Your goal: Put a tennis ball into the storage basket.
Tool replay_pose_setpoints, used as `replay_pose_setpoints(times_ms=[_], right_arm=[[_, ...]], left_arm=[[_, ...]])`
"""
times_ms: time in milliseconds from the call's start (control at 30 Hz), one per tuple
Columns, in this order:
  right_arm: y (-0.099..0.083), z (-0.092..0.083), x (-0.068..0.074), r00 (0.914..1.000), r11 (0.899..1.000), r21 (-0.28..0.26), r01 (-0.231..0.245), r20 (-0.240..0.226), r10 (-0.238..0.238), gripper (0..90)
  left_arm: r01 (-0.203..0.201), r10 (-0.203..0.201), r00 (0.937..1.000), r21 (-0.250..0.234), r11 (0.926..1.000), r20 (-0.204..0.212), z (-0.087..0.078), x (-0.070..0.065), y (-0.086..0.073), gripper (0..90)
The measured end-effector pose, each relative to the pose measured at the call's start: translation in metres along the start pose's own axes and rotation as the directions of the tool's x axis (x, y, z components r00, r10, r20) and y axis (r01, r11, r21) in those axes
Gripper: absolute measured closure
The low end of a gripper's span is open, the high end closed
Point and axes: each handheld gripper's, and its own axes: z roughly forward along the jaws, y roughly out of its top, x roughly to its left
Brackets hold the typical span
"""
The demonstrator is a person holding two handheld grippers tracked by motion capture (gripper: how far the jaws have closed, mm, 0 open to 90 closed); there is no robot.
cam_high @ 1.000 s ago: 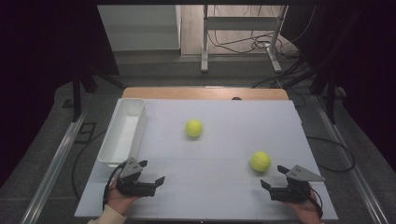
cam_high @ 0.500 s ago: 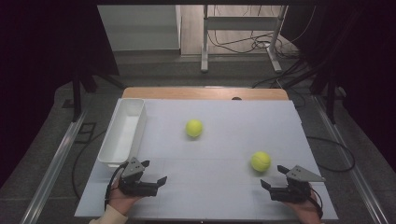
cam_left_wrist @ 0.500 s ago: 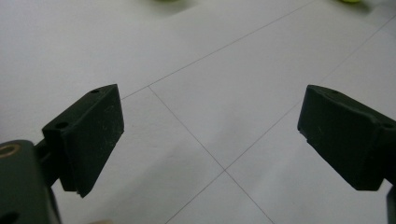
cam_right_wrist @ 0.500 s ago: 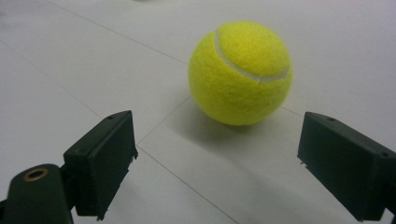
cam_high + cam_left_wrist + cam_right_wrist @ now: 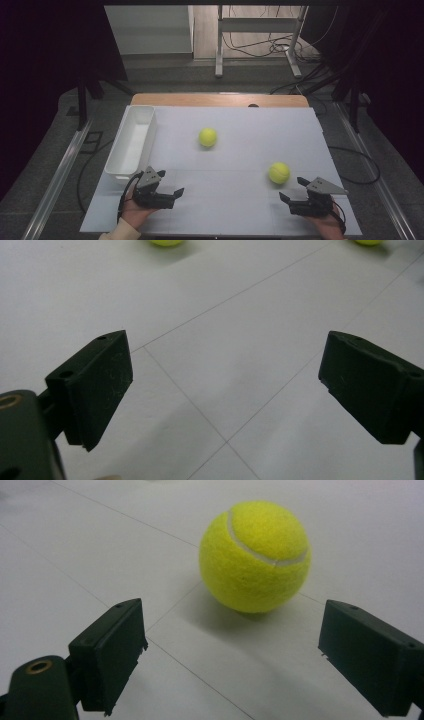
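White tabletop (image 5: 240,200) amid dark room

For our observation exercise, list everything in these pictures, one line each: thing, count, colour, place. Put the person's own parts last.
Fuzzy yellow-green tennis balls: 2; one mid-table, one near the right claw.
Rectangular white plastic bin: 1, white, left edge of table, nothing visible inside.
White tabletop sheet: 1, white, over a wooden table.
Metal frame legs: grey, on the floor beyond the table.
Cables: several, dark, on the floor behind.
Left claw: 1, black, open, near front left.
Right claw: 1, black, open, front right, facing the nearer ball.
Hands: 2, holding the claws.
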Motion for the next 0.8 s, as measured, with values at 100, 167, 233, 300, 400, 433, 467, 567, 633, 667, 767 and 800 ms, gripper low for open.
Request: replay_pose_setpoints(times_ms=[100, 167, 233, 300, 400, 433, 467, 567, 633, 667, 767, 800], right_arm=[[0.0, 0.0, 0.0, 1.0, 1.0, 0.0, -0.004, -0.003, 0.004, 12.2], [0.001, 0.0, 0.0, 1.0, 1.0, -0.004, -0.008, -0.005, 0.008, 12.3], [0.0, 0.0, 0.0, 1.0, 1.0, 0.0, -0.007, -0.004, 0.007, 12.3], [0.0, 0.0, 0.0, 1.0, 1.0, -0.001, -0.006, -0.003, 0.006, 12.3], [0.0, 0.0, -0.001, 1.0, 1.0, -0.003, -0.007, -0.003, 0.007, 12.3], [0.0, 0.0, -0.001, 1.0, 1.0, -0.003, -0.007, -0.003, 0.007, 12.3], [0.0, 0.0, -0.001, 1.0, 1.0, -0.003, -0.006, -0.002, 0.006, 12.3], [0.0, 0.0, 0.0, 1.0, 1.0, -0.002, -0.003, -0.002, 0.003, 12.4], [0.0, 0.0, 0.0, 1.0, 1.0, -0.002, -0.001, -0.003, 0.001, 12.4], [0.0, 0.0, 0.0, 1.0, 1.0, -0.003, -0.001, -0.003, 0.001, 12.5], [0.0, 0.0, 0.0, 1.0, 1.0, -0.001, -0.001, -0.002, 0.001, 12.5], [0.0, 0.0, 0.0, 1.0, 1.0, 0.0, 0.0, -0.002, 0.0, 12.5]], left_arm=[[-0.008, 0.008, 1.0, -0.001, 1.0, 0.002, 0.002, -0.001, 0.003, 8.0], [-0.018, 0.018, 0.9998, 0.004, 0.9998, 0.004, 0.005, -0.003, 0.006, 8.1], [-0.027, 0.027, 0.9996, 0.008, 0.9996, 0.006, 0.007, -0.004, 0.008, 8.1], [-0.033, 0.033, 0.9994, 0.01, 0.9994, 0.006, 0.009, -0.005, 0.009, 8.0], [-0.036, 0.036, 0.9993, 0.01, 0.9993, 0.007, 0.011, -0.006, 0.012, 8.1], [-0.034, 0.034, 0.9994, 0.009, 0.9994, 0.009, 0.011, -0.006, 0.013, 8.1], [-0.034, 0.034, 0.9994, 0.008, 0.9994, 0.01, 0.012, -0.006, 0.014, 8.1], [-0.032, 0.032, 0.9994, 0.006, 0.9995, 0.013, 0.014, -0.005, 0.017, 8.2], [-0.029, 0.029, 0.9994, 0.003, 0.9996, 0.017, 0.015, -0.005, 0.019, 8.2], [-0.026, 0.026, 0.9995, 0.001, 0.9997, 0.019, 0.016, -0.005, 0.02, 8.2], [-0.019, 0.019, 0.9995, -0.002, 0.9998, 0.024, 0.016, -0.004, 0.022, 8.3], [-0.019, 0.019, 0.9995, 0.0, 0.9998, 0.026, 0.017, -0.004, 0.023, 8.3]])
